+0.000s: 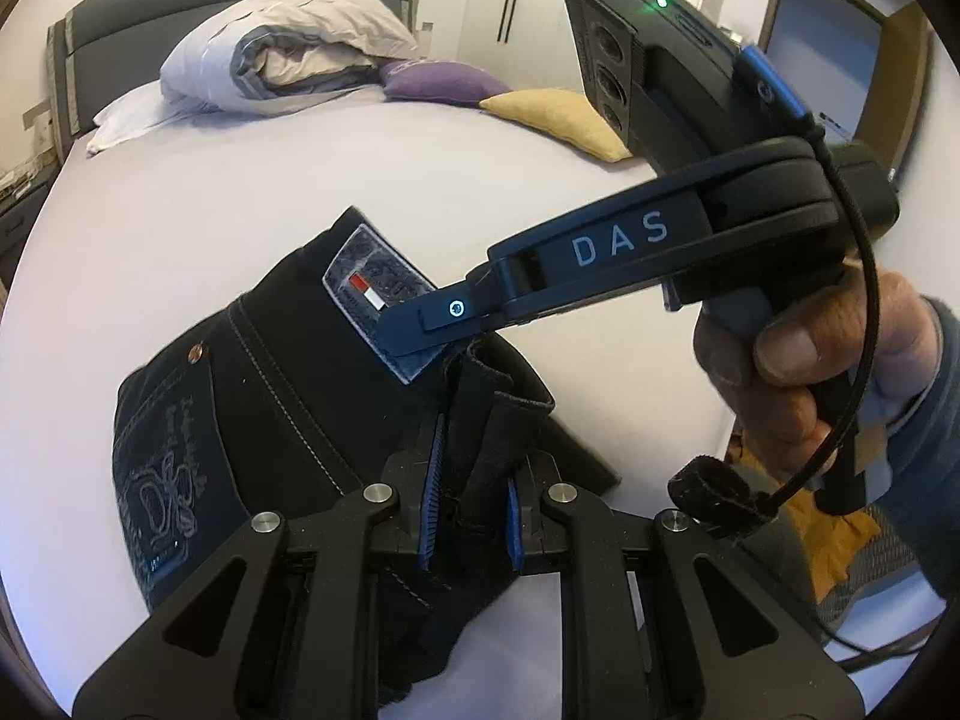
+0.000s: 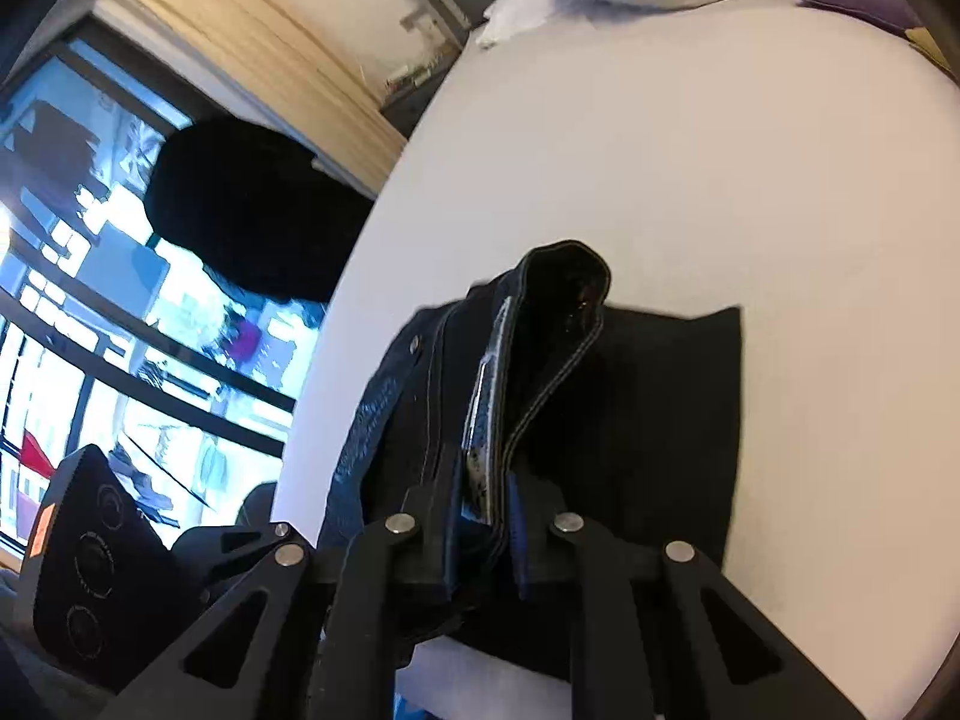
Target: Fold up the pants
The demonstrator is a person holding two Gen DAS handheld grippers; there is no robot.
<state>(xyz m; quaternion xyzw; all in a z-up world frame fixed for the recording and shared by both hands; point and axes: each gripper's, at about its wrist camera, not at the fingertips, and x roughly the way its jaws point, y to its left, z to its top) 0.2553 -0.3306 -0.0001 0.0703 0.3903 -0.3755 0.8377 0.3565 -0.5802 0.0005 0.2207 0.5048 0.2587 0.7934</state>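
- Left wrist view: left gripper (image 1: pixel 471 480) was clamped on a bunched edge of the black pants (image 1: pixel 270 372), near the waistband patch (image 1: pixel 378 300). The pants lay on the white bed (image 1: pixel 240 192), already compacted to a short bundle; judged late in the fold.
- Same view: right gripper (image 1: pixel 414 330) reached onto the patch; its finger gap was not visible here.
- Count: one pair of pants, two cushions, one rolled duvet (image 1: pixel 288 54).
- Right wrist view: right gripper (image 2: pixel 483 516) pinched the upright waistband; a flat folded layer (image 2: pixel 678 408) lay beneath. Final lay-down and smoothing appeared left.
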